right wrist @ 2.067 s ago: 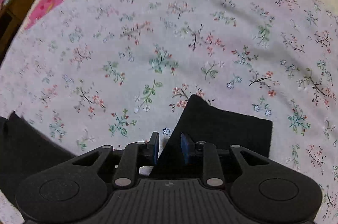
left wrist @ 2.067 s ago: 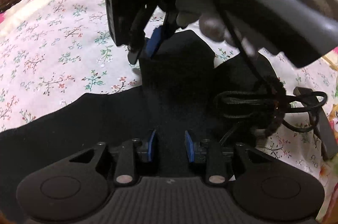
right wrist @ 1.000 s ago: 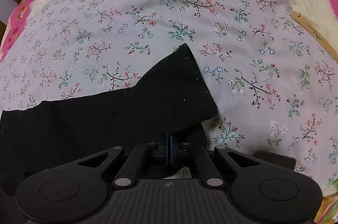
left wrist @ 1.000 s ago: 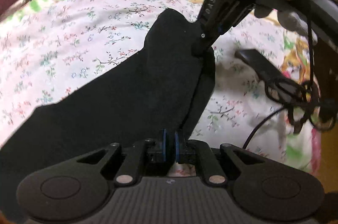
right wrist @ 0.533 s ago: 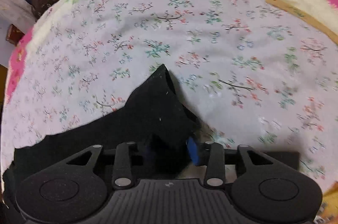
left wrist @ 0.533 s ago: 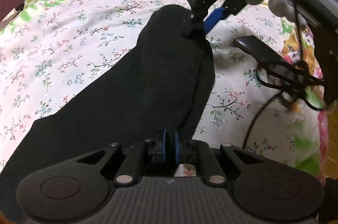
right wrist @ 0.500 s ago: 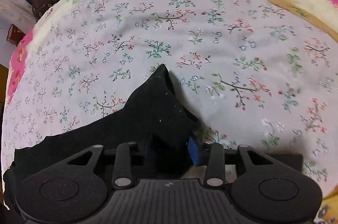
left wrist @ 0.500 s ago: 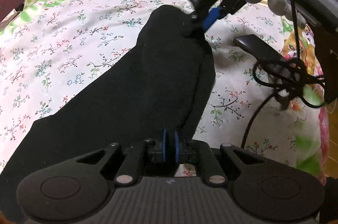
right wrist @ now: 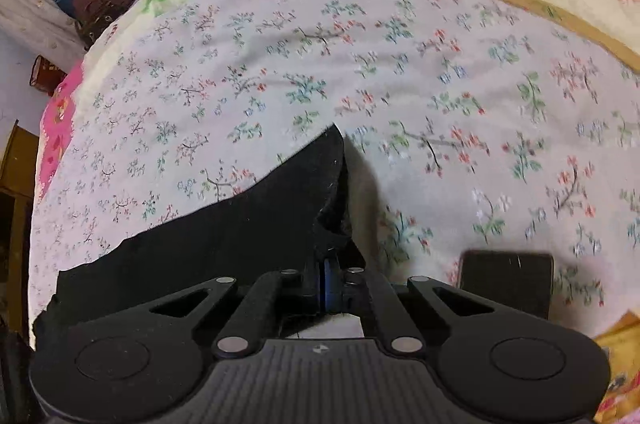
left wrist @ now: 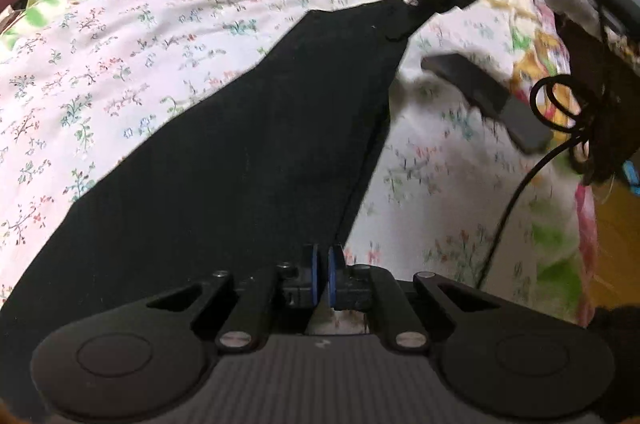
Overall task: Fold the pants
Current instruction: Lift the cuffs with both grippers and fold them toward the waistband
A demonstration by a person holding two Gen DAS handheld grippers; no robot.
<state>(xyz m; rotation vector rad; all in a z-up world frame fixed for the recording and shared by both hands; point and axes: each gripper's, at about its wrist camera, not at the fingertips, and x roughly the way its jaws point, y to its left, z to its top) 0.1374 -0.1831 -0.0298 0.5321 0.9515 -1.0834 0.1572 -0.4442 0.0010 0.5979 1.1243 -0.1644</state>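
The black pants (left wrist: 240, 152) lie stretched across the flower-print bed sheet (left wrist: 120, 56). The left tool (left wrist: 322, 276) pinches their near edge with its pads nearly together; the right tool (right wrist: 323, 278) is clamped on their far corner. Beside the pants' right edge rest a dark flat device (left wrist: 484, 96) and a looped black cable (left wrist: 560, 112).

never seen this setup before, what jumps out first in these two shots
The black pants stand out, stretched in a dark band across the flowery bedsheet. Both grippers are shut on one edge: the left gripper at the bottom of its view, the right gripper at the far corner. A dark flat device lies right of the pants.
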